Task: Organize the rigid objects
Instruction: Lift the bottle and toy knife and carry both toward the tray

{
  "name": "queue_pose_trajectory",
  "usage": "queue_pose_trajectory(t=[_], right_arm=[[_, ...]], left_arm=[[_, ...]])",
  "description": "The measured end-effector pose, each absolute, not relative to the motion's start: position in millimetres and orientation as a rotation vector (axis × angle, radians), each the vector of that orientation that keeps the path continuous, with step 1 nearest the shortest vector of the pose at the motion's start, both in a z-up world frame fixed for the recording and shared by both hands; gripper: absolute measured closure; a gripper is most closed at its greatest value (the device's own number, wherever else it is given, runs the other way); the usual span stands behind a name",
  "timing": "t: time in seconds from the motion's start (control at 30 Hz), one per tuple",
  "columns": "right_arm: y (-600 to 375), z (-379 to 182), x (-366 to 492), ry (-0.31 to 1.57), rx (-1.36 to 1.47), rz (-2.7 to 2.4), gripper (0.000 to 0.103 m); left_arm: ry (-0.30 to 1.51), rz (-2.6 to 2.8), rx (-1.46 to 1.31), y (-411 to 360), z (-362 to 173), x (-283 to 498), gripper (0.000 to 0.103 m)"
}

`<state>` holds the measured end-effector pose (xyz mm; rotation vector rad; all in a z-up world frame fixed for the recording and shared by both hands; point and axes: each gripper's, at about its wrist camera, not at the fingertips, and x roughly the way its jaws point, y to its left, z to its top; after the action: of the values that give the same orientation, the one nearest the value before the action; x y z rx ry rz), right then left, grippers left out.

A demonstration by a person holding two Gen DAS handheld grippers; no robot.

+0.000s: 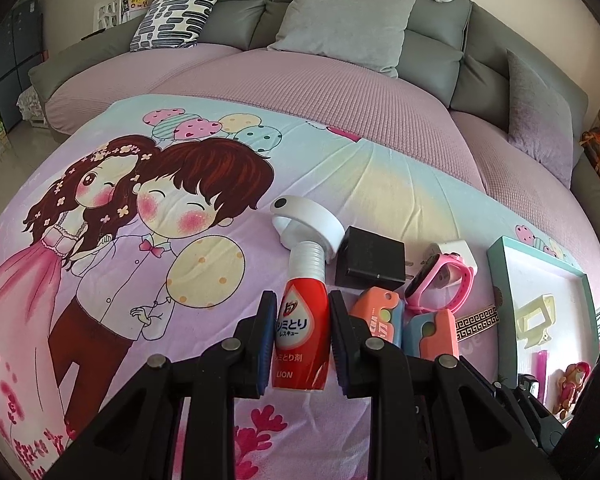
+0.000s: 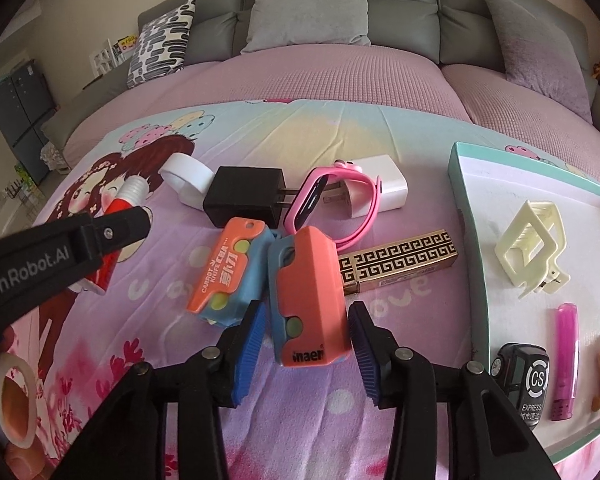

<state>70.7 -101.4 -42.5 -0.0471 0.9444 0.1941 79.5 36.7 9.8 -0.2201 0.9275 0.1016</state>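
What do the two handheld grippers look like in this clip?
Both are matte black plastic linkages with silver pivot pins. The left gripper and the right gripper carry ribbed blue pads on their jaws. White "GenRobot.AI" lettering runs along the left one's side.

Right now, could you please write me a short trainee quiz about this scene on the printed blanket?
1. True or false: the left hand-held gripper has its pads against the red plastic stain-remover bottle.
2. Which object lies between the right hand-held gripper fingers?
A. orange-and-blue plastic toy knife
B. black square charger
3. Fill in: the cream plastic hair claw lies in the teal-rimmed ____.

Key: 1 true; 2 A; 3 tray.
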Motion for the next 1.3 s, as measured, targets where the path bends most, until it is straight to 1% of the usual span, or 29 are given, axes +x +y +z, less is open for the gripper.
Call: queue_pose_trajectory(t=[0.1, 0.17, 0.23, 0.33, 0.4, 0.43, 0.5, 0.6, 0.77, 1.13, 1.17, 1.27, 1.3], right_arm=[[-90.3, -49.6, 71.3, 0.944, -0.145, 0.152, 0.054], [-84.7, -52.3, 70.4, 0.926, -0.206, 0.123, 0.049], [-81.6, -53.1, 70.2, 0.907, -0.248, 0.094, 0.040], [-85.0, -54.3, 72.0, 0.911, -0.221, 0.092, 0.040], [-87.8, -54.0, 74.0, 0.920, -0.193, 0.096, 0.042], [-88.8, -53.5, 74.8, 0.924, -0.179, 0.111, 0.049], [-87.1, -51.8, 74.1, 0.926, -0.168, 0.136, 0.058], [-85.0, -50.3, 73.3, 0.926, -0.174, 0.135, 0.058], [-98.4, -39.2, 72.3, 0.927, -0.067, 0.152, 0.059], [-132.2, 8.5, 55.1, 0.805, 0.048, 0.134, 0.059], [-134.7, 11.1, 53.8, 0.797, 0.050, 0.126, 0.059], [-143.9, 17.4, 51.8, 0.783, 0.067, 0.112, 0.059], [-146.2, 18.7, 51.2, 0.779, 0.071, 0.107, 0.059]], left_arm=[[0.936, 0.106, -0.226, 38.9, 6.9, 80.4, 0.076], [0.942, 0.112, -0.230, 40.5, 5.1, 80.6, 0.076], [0.947, 0.118, -0.235, 42.9, 3.1, 80.6, 0.076], [0.958, 0.124, -0.242, 45.4, -0.2, 81.4, 0.076], [0.963, 0.126, -0.244, 46.3, -2.0, 82.1, 0.076], [0.966, 0.126, -0.244, 46.5, -2.8, 82.5, 0.076], [0.970, 0.127, -0.243, 46.1, -3.9, 83.1, 0.076], [0.977, 0.128, -0.239, 45.0, -6.4, 84.3, 0.076], [0.989, 0.134, -0.239, 45.3, -10.6, 85.2, 0.076], [0.890, 0.084, -0.239, 38.8, 22.1, 75.2, 0.076], [0.881, 0.082, -0.238, 38.5, 25.4, 73.8, 0.077], [0.849, 0.069, -0.248, 39.4, 34.3, 69.2, 0.083], [0.840, 0.062, -0.261, 41.1, 36.6, 67.7, 0.083]])
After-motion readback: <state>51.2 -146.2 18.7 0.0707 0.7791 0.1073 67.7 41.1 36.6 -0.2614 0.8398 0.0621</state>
